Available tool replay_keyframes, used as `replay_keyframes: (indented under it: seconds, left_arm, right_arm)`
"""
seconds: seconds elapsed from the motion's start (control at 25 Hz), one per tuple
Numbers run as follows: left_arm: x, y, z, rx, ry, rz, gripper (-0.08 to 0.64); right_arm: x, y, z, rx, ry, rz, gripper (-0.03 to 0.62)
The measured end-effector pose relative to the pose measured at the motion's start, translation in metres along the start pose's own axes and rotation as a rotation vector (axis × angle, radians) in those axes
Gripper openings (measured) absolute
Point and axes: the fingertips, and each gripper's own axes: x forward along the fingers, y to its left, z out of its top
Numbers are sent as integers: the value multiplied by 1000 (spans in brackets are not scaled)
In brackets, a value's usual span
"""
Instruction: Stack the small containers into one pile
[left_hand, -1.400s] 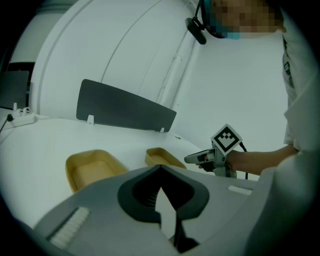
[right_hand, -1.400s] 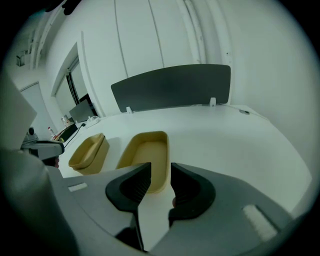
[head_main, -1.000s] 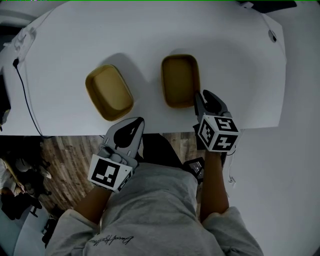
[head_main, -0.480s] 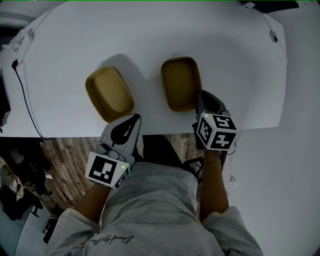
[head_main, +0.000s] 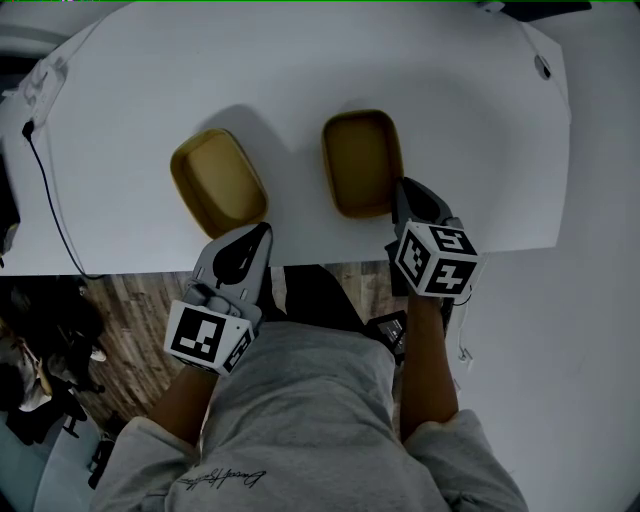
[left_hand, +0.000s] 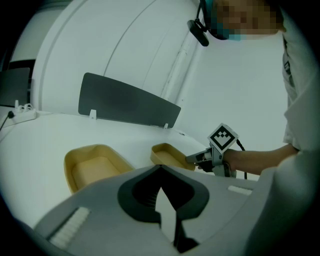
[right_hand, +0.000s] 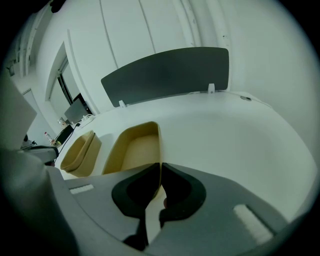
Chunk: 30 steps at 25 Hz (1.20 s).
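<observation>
Our right gripper (head_main: 401, 196) has just been closing its jaws and now pinches the thin side wall of the right container (head_main: 362, 160) at that tub's 5 o'clock corner, though how deep the pads bite is hard to judge. Both tan containers sit apart on the white table (head_main: 300, 70), the left container (head_main: 218, 183) at 9 o'clock of the right one. Our left gripper (head_main: 262, 231) hangs at the left container's 6 o'clock, over the table's near edge, jaws together and empty.
</observation>
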Motion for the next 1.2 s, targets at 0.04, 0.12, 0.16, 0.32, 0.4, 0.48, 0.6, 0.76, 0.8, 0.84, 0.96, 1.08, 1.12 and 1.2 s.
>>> replay_keyframes:
  seconds: [0.04, 0.12, 0.16, 0.32, 0.4, 0.48, 0.6, 0.76, 0.8, 0.84, 0.96, 1.08, 1.12, 1.2]
  left_arm:
    - [-2, 0, 0, 1, -3, 2, 2]
    - [-6, 1, 2, 4, -8, 7, 2]
    - [-9, 2, 2, 5, -11, 11, 2]
    - [-19, 5, 6, 1, -29, 26, 2]
    - [-22, 5, 7, -2, -39, 29, 2]
    - [-28, 5, 8, -2, -45, 31, 2]
    - [-36, 6, 12, 2, -58, 36, 2]
    - [-48, 11, 18, 7, -74, 46, 2]
    - [-51, 12, 19, 8, -78, 48, 2]
    - [-54, 14, 21, 8, -82, 49, 2]
    - [-63, 17, 26, 13, -98, 53, 2]
    - [-71, 22, 33, 17, -119, 62, 2]
    - [-74, 24, 35, 17, -126, 66, 2]
    - [-80, 29, 37, 19, -136, 72, 2]
  right_arm:
    - [-2, 0, 0, 0, -3, 2, 29]
    - [-7, 2, 1, 4, -10, 6, 29]
    - [-9, 3, 2, 8, -14, 9, 29]
    - [-16, 9, 5, 23, -30, 24, 29]
    - [-20, 11, 7, 19, -36, 31, 29]
    - [-24, 15, 9, 13, -44, 33, 29]
    - [-32, 21, 13, 11, -59, 38, 29]
    - [-40, 34, 19, 12, -77, 52, 29]
    - [-42, 37, 22, 12, -82, 55, 29]
    - [-44, 41, 24, 12, -87, 57, 29]
    - [-50, 51, 30, 13, -102, 70, 29]
    - [-53, 63, 36, 10, -114, 87, 29]
    - [-54, 67, 38, 7, -117, 92, 29]
    - [-56, 76, 41, 2, -123, 102, 29]
